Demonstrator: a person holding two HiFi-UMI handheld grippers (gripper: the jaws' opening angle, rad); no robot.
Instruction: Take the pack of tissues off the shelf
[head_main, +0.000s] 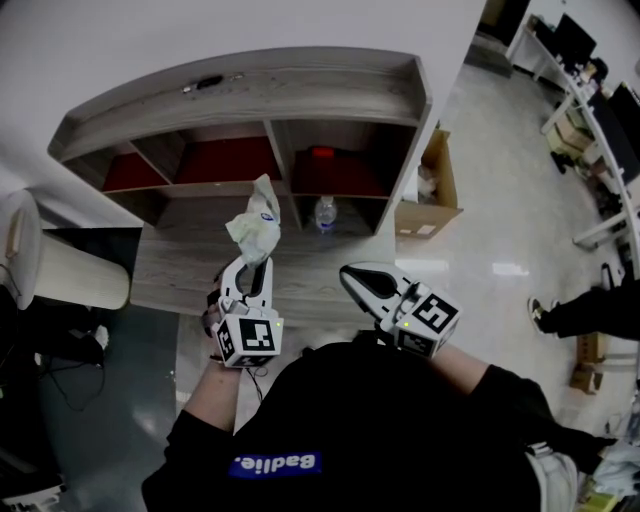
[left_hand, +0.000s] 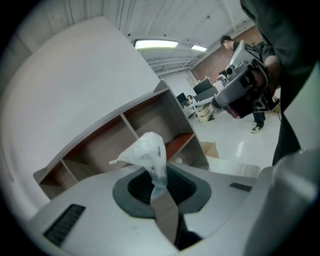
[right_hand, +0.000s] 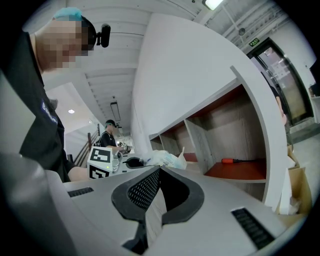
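Observation:
The pack of tissues (head_main: 255, 222) is a crumpled pale plastic packet with a bit of blue print. My left gripper (head_main: 255, 264) is shut on its lower end and holds it up in front of the wooden shelf (head_main: 270, 100), clear of the boards. In the left gripper view the pack (left_hand: 147, 155) stands up out of the closed jaws of the left gripper (left_hand: 158, 188). My right gripper (head_main: 350, 274) hovers beside it to the right, shut with nothing in it; in its own view the right gripper (right_hand: 158, 175) has its pads together, and the pack (right_hand: 165, 159) shows just beyond.
The shelf has red-lined compartments; a red-handled tool (head_main: 322, 153) lies in one and a clear bottle (head_main: 325, 213) stands below it. A cardboard box (head_main: 435, 185) sits at the shelf's right end. A white cylinder (head_main: 70, 270) stands at the left. Another person's leg (head_main: 575, 315) is at the right.

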